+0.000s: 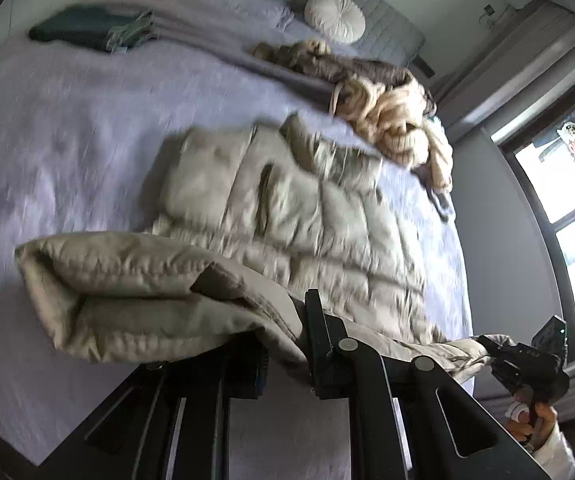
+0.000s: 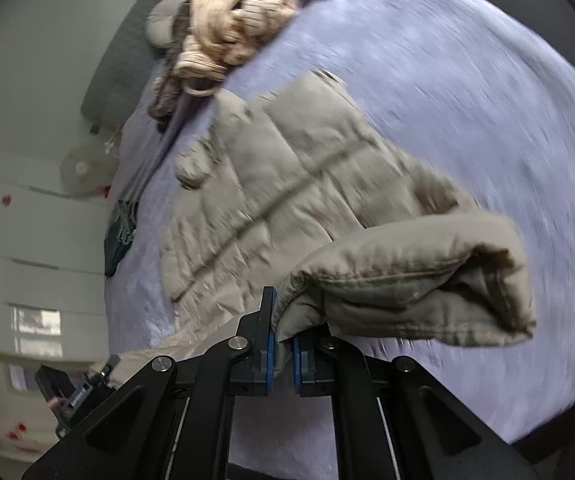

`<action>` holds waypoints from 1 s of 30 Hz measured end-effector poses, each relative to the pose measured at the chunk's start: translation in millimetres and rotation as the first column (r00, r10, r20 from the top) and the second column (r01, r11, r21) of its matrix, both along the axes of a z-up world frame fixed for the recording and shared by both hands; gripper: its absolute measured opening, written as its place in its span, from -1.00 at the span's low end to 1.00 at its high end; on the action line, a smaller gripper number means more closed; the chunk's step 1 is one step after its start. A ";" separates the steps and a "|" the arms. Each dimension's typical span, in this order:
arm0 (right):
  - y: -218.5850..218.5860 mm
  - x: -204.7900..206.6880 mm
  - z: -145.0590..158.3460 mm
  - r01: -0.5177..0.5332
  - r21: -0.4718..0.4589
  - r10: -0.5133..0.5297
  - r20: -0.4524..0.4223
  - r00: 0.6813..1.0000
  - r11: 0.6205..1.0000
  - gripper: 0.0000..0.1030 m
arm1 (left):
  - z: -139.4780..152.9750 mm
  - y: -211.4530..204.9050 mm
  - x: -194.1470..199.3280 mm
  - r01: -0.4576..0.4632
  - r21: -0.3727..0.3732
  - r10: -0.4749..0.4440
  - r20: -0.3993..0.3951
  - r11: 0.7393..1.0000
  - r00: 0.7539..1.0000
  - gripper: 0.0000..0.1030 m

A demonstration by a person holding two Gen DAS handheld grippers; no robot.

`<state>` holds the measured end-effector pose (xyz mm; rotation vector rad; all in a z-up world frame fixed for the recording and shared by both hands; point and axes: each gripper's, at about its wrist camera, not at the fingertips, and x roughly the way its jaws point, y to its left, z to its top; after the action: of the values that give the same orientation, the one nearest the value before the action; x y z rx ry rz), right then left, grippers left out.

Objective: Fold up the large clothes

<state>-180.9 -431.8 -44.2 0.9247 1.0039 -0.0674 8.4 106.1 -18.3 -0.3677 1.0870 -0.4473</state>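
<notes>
A beige quilted puffer jacket (image 1: 287, 204) lies across the lavender bedspread (image 1: 67, 128). My left gripper (image 1: 283, 344) is shut on the jacket's near edge, and a rolled flap (image 1: 127, 296) hangs lifted in front of it. My right gripper (image 2: 283, 348) is shut on the same near edge of the jacket (image 2: 271, 184), and a folded flap (image 2: 419, 280) drapes to its right. The right gripper also shows at the lower right of the left wrist view (image 1: 527, 364). The left gripper shows at the lower left of the right wrist view (image 2: 83, 392).
A heap of cream and brown knitwear (image 1: 383, 100) lies at the bed's far side. A folded dark green garment (image 1: 91, 30) and a round white cushion (image 1: 335, 18) lie near the headboard. A window (image 1: 567, 208) is to the right.
</notes>
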 end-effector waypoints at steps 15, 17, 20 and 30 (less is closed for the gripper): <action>-46.5 217.0 14.8 -0.200 -0.121 0.206 0.036 0.978 0.972 -0.87 | -7.9 -73.5 163.1 -0.114 0.176 0.096 0.106 0.978 0.990 -0.66; -48.2 243.3 -1.1 -0.210 -0.140 0.214 0.015 0.977 0.968 -0.87 | -27.6 -78.2 184.5 -0.112 0.197 0.096 0.091 0.974 0.991 -0.66; -49.6 272.2 -23.2 -0.200 -0.164 0.203 0.001 0.979 0.966 -0.87 | -58.9 -83.6 212.5 -0.107 0.220 0.095 0.063 0.970 0.993 -0.66; -61.4 324.1 -97.9 -0.122 -0.155 0.117 -0.043 0.992 0.980 -0.87 | -139.9 -104.7 274.8 -0.074 0.267 0.076 0.002 0.961 0.997 -0.66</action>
<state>143.2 -493.2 -142.1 0.7193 1.0683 -0.0607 283.2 1.4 -158.2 -0.1712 1.1210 -0.2269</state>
